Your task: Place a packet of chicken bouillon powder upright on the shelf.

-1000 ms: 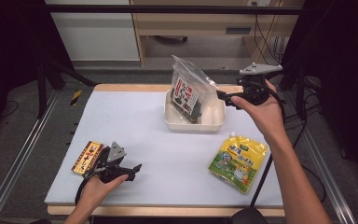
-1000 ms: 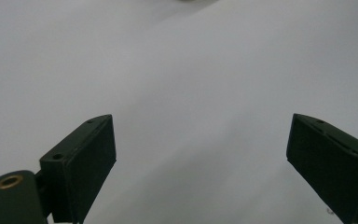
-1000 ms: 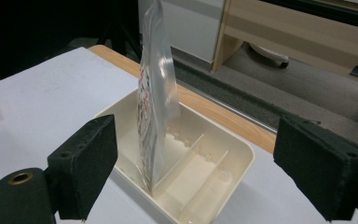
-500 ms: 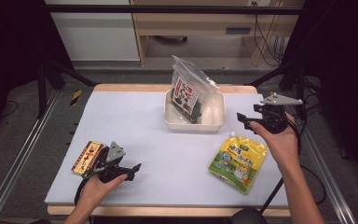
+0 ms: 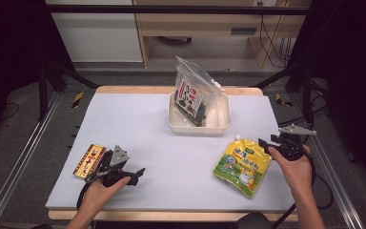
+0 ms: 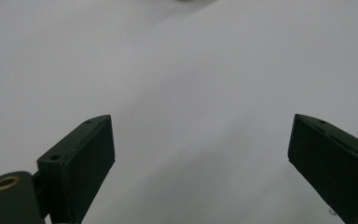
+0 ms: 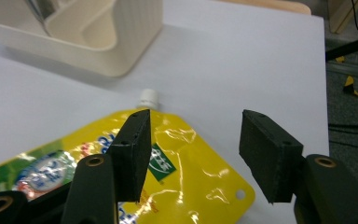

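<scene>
My right gripper (image 5: 270,141) sits at the top right corner of the yellow spout pouch (image 5: 242,165), which lies flat on the table (image 5: 138,119) near its right front; its jaws have just been closing, stand part-way apart over the pouch corner and clamp nothing. The white tray (image 5: 221,125) with its clear snack bag (image 5: 196,93) stands just behind. My left gripper (image 5: 134,173) rests at the left front, jaws wide and empty, a small snack bar (image 5: 90,161) just beside it
</scene>
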Tool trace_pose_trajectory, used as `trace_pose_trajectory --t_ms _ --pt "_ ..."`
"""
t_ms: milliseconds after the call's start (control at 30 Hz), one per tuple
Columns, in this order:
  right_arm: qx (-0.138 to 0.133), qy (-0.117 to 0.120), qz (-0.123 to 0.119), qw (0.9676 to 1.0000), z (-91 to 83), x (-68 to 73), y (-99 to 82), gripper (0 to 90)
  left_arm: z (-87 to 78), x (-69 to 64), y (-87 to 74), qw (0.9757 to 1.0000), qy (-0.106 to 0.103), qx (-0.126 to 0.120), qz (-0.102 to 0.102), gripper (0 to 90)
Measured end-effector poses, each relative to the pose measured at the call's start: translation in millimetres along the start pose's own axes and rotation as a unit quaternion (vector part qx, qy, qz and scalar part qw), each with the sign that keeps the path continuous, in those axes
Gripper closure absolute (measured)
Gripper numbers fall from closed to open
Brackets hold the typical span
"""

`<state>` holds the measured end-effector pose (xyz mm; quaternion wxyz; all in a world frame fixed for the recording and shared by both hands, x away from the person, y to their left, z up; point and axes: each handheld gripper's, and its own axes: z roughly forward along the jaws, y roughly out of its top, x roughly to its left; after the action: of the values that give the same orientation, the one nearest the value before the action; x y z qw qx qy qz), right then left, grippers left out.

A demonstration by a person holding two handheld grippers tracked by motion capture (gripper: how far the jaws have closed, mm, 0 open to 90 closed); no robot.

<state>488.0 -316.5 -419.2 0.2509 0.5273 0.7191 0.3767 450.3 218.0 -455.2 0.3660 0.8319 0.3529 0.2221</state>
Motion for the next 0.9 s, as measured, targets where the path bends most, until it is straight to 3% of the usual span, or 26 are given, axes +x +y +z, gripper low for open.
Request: trace_pose_trajectory --t_ms 300,367,900 --pt "0.016 -0.014 0.028 0.9994 12.8 -17.7 -21.0 38.7 0.5 -0.6 -0.1 1.0 -0.001 0.001 0.003 7.1" --pt "0.021 -0.01 0.04 0.9989 15.1 -22.3 -25.1 37.0 0.9 -0.9 -0.1 1.0 -0.001 0.0 0.001 7.1" --pt "0.049 0.016 0.062 0.9968 27.6 -30.4 -41.6 41.5 1.2 -2.0 0.0 1.0 -0.003 0.003 0.004 7.1"
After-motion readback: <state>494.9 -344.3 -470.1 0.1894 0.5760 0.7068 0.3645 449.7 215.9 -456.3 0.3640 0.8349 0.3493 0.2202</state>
